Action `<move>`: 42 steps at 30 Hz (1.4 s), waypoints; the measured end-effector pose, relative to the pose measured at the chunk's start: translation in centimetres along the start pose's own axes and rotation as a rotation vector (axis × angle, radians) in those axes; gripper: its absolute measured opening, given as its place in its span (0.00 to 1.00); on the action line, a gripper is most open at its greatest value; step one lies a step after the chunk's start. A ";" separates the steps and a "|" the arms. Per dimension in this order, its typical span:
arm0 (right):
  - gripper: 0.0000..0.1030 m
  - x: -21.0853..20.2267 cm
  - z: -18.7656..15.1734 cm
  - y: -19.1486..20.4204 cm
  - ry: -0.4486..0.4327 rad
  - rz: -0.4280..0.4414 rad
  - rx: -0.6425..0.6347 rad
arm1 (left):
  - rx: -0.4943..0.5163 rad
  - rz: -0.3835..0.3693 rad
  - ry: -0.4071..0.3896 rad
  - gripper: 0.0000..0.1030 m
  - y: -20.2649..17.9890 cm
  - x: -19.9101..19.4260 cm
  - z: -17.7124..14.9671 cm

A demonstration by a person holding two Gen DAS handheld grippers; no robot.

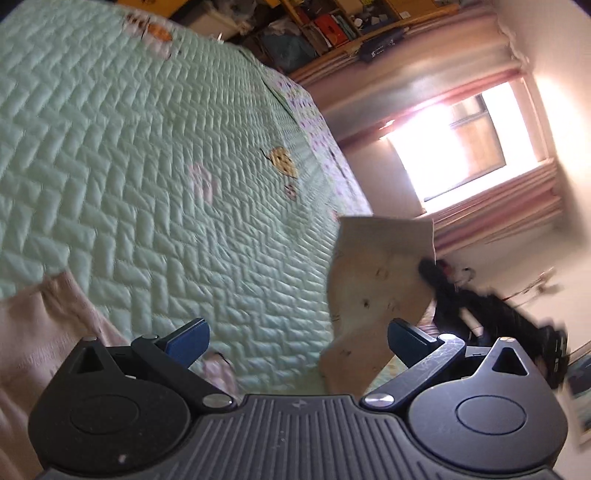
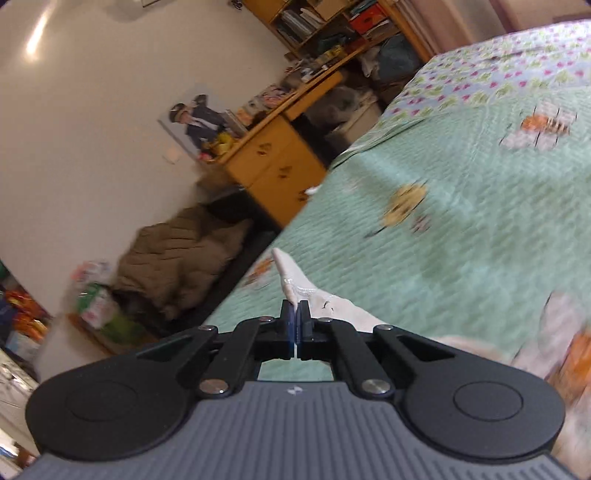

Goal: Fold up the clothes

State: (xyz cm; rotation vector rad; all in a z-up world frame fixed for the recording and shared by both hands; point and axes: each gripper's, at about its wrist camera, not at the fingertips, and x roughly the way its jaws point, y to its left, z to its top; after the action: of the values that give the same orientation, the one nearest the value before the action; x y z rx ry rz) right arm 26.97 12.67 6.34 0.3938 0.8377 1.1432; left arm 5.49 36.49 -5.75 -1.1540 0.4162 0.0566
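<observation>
A cream garment [image 1: 373, 284] with small dark prints hangs lifted above the green quilted bed [image 1: 147, 166]. My right gripper [image 1: 426, 267] holds its upper corner. In the right wrist view my right gripper [image 2: 295, 312] is shut on a pinched fold of this cream garment [image 2: 290, 275], and the rest trails down to the right. My left gripper [image 1: 297, 341] is open with nothing between its blue pads [image 1: 188, 343], just left of the hanging cloth. A pinkish garment [image 1: 40, 332] lies on the bed at the lower left.
The bed's edge [image 2: 258, 251] drops to the floor, where a brown bedding pile [image 2: 177, 251] lies. A wooden desk [image 2: 273, 170] and shelves [image 2: 317, 26] stand beyond it. A bright window [image 1: 461, 147] is at the right. An orange-patterned cloth [image 2: 576, 354] is blurred at the far right.
</observation>
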 end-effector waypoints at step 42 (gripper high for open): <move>0.61 -23.6 -30.1 -0.7 -0.190 -0.332 0.154 | -0.006 0.298 0.192 0.57 -1.5 0.8 -8.4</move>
State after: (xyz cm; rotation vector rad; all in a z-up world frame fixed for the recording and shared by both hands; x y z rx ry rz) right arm 0.92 -13.04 -4.56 0.4633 0.7914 0.7252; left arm 4.13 28.23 -7.59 -1.1003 0.7569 0.2077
